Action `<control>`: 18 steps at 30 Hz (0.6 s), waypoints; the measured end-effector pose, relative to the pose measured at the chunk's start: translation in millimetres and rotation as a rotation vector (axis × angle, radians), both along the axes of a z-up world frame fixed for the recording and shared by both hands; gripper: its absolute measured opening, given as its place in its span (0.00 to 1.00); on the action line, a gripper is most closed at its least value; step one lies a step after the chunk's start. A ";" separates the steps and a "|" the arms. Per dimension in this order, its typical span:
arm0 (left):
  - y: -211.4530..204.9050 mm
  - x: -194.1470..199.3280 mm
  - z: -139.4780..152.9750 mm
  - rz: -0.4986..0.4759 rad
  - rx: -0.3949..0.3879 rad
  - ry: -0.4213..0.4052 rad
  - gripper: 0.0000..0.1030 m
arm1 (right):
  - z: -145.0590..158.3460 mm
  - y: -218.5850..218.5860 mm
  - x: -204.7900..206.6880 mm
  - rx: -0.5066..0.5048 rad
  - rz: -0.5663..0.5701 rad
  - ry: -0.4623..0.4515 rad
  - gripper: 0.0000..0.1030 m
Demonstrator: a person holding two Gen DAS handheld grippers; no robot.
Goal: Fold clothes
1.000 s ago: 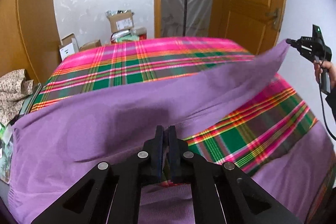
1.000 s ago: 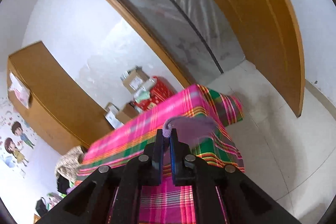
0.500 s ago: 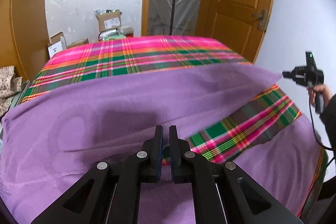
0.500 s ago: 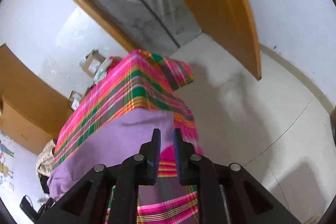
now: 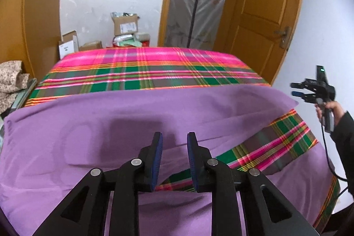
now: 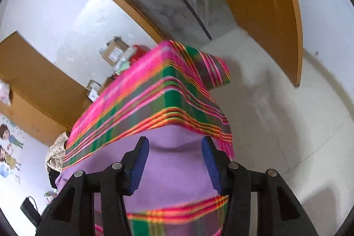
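Left wrist view, left gripper (image 5: pixel 173 155): jaws stand apart with nothing between them, hovering just above the purple cloth (image 5: pixel 93 125); a second ago they were pressed together on its near edge.
Left wrist view, cloth: lies flat across the plaid bedcover (image 5: pixel 143 68), folded over so a plaid band shows between its upper layer and the lower part nearest the camera; the lifted far corner has dropped onto the bed.
Left wrist view, right gripper (image 5: pixel 297 90): held in the person's hand (image 5: pixel 329 107) off the bed's right side, jaws apart, clear of the cloth.
Right wrist view, right gripper (image 6: pixel 174 160): jaws wide apart and empty; the cloth (image 6: pixel 174 160) rests on the bed below, where a second ago a purple corner sat pinched between them.
Right wrist view, surroundings: blurred bedcover (image 6: pixel 154 101), floor (image 6: pixel 276 125) beside it.
Meaning: both ends released, so this fold looks laid down; likely next is a fresh grip for another fold.
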State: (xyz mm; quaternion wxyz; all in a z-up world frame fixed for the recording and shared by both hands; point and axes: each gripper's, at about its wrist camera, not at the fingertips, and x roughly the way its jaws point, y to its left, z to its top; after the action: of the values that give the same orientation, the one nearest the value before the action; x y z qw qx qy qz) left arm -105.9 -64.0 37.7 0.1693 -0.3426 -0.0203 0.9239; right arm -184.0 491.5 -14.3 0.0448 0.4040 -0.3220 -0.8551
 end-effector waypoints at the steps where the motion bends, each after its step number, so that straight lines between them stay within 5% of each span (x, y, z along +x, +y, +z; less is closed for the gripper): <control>1: 3.8 -3.0 -2.7 -0.007 -0.003 -0.010 0.23 | -7.7 2.6 -6.2 -0.027 0.005 -0.013 0.49; 8: 23.4 -16.0 -19.1 -0.050 -0.020 -0.061 0.23 | -51.2 6.7 -40.8 -0.231 0.111 -0.098 0.57; 11: 25.4 -20.9 -24.8 -0.050 -0.019 -0.080 0.23 | -46.1 -2.8 -40.6 -0.189 0.137 -0.078 0.31; 18: 23.5 -22.9 -28.9 -0.037 -0.019 -0.092 0.23 | -15.5 3.2 -30.2 -0.097 0.086 0.017 0.05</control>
State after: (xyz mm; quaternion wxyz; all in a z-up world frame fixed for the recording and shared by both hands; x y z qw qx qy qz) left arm -128.9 -40.5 8.8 0.1819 -0.3864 -0.0131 0.9041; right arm -214.1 494.7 -29.9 0.1037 0.4075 -0.3449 -0.8392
